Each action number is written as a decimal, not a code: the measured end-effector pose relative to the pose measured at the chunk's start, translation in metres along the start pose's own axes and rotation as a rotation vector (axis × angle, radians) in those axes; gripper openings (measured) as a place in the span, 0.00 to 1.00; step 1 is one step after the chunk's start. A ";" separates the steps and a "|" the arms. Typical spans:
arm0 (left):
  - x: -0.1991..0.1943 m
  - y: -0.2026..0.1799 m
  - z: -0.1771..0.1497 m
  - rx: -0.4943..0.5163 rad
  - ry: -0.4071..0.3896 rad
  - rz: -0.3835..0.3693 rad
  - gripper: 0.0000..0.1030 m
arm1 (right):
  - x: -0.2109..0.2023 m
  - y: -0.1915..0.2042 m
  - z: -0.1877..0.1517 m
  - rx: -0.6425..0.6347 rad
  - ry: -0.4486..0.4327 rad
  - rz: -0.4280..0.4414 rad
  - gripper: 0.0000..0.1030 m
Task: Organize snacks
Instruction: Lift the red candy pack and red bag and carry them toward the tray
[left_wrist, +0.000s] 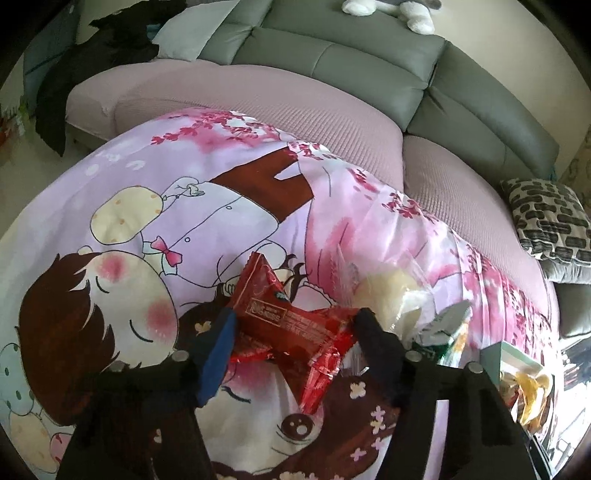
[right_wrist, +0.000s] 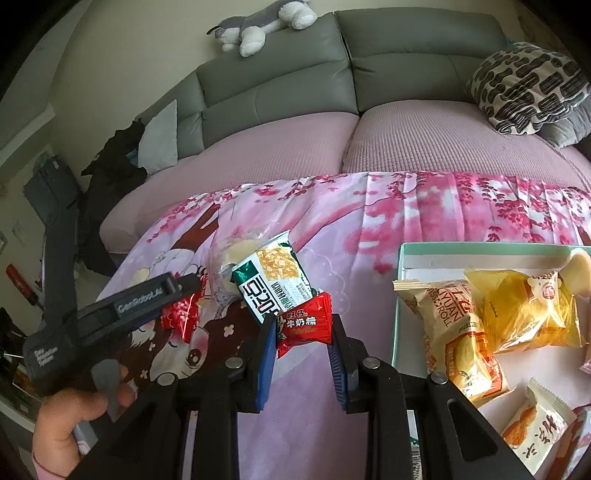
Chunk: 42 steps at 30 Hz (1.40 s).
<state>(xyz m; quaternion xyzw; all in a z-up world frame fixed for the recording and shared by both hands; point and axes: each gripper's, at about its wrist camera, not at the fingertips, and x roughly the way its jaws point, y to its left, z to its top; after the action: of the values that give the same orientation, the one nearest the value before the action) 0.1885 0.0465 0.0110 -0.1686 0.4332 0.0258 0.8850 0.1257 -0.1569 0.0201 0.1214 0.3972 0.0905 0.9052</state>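
My left gripper (left_wrist: 295, 325) stands with its jaws around a red snack packet (left_wrist: 280, 314) lying on the cartoon cloth (left_wrist: 147, 206); whether the fingers press it I cannot tell. My right gripper (right_wrist: 303, 325) is shut on a small red candy packet (right_wrist: 304, 325) just above the cloth (right_wrist: 295, 398). A green-and-white packet (right_wrist: 269, 280) and a clear-wrapped pale bun (right_wrist: 236, 251) lie just beyond it. The bun (left_wrist: 388, 295) and the green packet (left_wrist: 447, 325) also show in the left wrist view. The left gripper (right_wrist: 173, 295) shows with its red packet (right_wrist: 183, 314).
A mint-edged tray (right_wrist: 402, 295) at the right holds several yellow and cream snack packets (right_wrist: 524, 310); it shows at the right edge of the left wrist view (left_wrist: 495, 358). A pink-covered grey sofa (right_wrist: 406, 147) with a patterned cushion (right_wrist: 532, 85) lies behind.
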 end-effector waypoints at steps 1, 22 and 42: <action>-0.003 0.000 -0.002 0.004 -0.002 0.000 0.61 | -0.001 -0.001 0.000 0.003 -0.002 0.000 0.28; -0.037 -0.018 -0.024 0.069 -0.011 -0.037 0.47 | -0.017 -0.015 0.004 0.042 -0.036 0.011 0.28; -0.091 -0.050 -0.016 0.135 -0.126 -0.099 0.47 | -0.042 -0.028 0.009 0.069 -0.089 0.010 0.28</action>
<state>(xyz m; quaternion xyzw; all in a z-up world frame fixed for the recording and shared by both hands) 0.1289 0.0031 0.0861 -0.1277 0.3688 -0.0367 0.9199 0.1062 -0.1963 0.0474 0.1587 0.3589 0.0759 0.9167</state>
